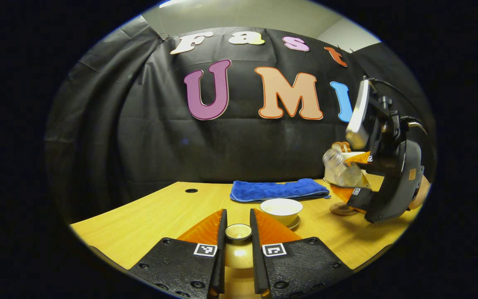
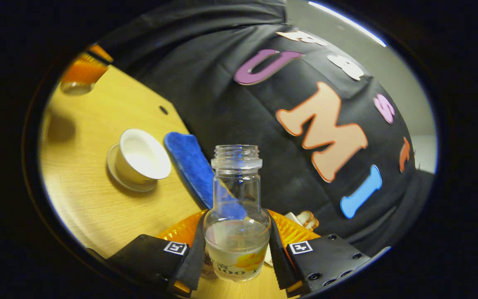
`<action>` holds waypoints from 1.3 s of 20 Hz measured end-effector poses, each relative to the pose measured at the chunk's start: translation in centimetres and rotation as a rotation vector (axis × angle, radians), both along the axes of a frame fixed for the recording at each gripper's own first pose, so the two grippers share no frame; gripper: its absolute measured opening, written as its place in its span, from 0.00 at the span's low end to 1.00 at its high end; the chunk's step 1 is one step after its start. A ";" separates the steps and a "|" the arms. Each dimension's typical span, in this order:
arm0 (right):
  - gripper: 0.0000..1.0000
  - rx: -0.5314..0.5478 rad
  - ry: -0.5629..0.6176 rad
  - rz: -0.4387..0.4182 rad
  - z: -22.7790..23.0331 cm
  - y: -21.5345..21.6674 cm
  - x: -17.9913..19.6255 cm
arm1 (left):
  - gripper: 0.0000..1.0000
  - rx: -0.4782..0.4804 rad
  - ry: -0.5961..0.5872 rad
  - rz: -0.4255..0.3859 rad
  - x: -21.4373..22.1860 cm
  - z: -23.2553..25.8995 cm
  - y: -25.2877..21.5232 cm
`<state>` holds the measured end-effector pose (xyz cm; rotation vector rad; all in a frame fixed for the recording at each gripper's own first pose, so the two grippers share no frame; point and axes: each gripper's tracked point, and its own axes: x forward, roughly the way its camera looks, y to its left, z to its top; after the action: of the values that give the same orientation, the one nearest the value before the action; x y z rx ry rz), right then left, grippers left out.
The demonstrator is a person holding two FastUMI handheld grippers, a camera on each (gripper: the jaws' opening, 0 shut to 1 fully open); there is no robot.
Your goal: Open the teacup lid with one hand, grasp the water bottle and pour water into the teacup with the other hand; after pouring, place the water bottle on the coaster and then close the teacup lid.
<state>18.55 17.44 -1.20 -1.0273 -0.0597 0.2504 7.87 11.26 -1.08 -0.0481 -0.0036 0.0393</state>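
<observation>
Now water bottle [image 2: 237,216] part-full, teacup [image 2: 141,160] uncovered

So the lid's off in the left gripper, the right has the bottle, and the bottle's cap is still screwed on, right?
Not quite: the bottle has no cap; its threaded mouth is open in the right gripper view. The left gripper does hold the lid, and the right gripper the bottle.

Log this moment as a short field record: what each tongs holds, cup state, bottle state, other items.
left tongs: shut on teacup lid, held above the table
right tongs: shut on water bottle, tilted, uncapped, some water inside
teacup: open, on its saucer
coaster: bare, beneath the right tongs
towel: blue, folded, behind the teacup
</observation>
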 end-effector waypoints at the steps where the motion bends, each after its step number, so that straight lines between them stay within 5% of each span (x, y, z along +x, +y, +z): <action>1: 0.73 -0.054 0.002 0.016 -1.2 1.0 -0.1 | 0.25 0.000 0.002 0.017 -0.1 -0.1 0.8; 8: 0.72 -0.293 -0.005 0.041 -3.2 2.7 0.8 | 0.25 -0.003 0.009 0.093 0.0 -0.5 4.8; 26: 0.74 -0.801 -0.180 0.092 -0.8 3.9 2.3 | 0.26 -0.006 0.012 0.098 -0.1 -0.7 4.7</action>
<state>20.81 21.32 -1.97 -1.8460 -0.1788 0.2701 7.78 15.95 -1.74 -0.0534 0.0060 0.1371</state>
